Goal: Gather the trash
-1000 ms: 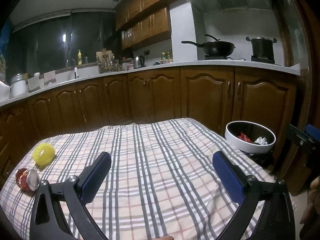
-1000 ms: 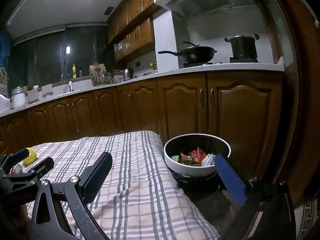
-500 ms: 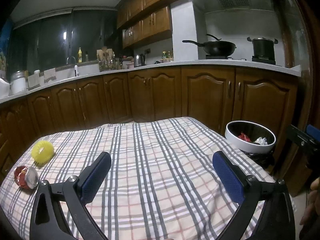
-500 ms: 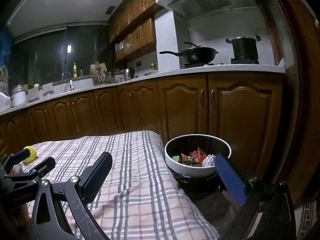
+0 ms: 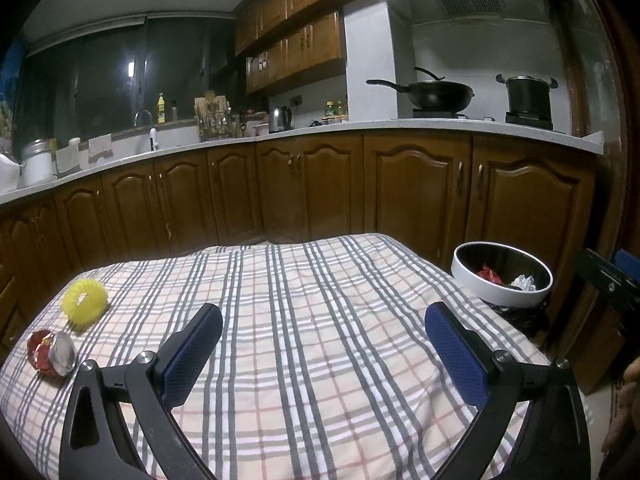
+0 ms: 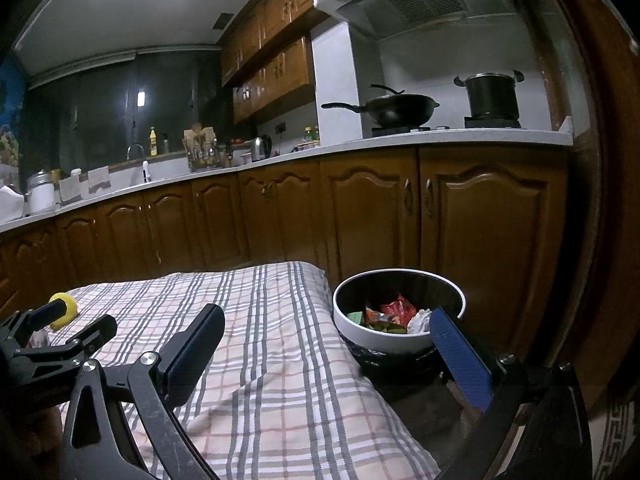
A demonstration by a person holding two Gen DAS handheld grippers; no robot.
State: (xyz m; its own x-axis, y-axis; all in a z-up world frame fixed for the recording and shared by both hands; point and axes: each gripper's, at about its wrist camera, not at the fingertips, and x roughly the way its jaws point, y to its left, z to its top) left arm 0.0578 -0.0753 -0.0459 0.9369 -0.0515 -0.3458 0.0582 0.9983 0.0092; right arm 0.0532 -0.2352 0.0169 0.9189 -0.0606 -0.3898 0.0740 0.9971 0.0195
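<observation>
Left wrist view, crumpled red foil wrapper with silver inside (image 5: 51, 354) on plaid-covered desk (image 5: 304, 300), beside yellow ridged ring (image 5: 84, 299), left gripper (image 5: 324, 340) and right gripper (image 6: 326, 338) both spread wide, empty.

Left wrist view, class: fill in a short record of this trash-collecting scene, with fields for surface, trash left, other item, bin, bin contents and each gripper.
surface: plaid cloth
trash left: crumpled red wrapper, near the cloth's left edge
other item: yellow ring, just behind the wrapper
bin: white-rimmed bin, beside the cloth's right edge
bin contents: red and white scraps
left gripper: open, empty, above the cloth
right gripper: open, empty, near the bin
</observation>
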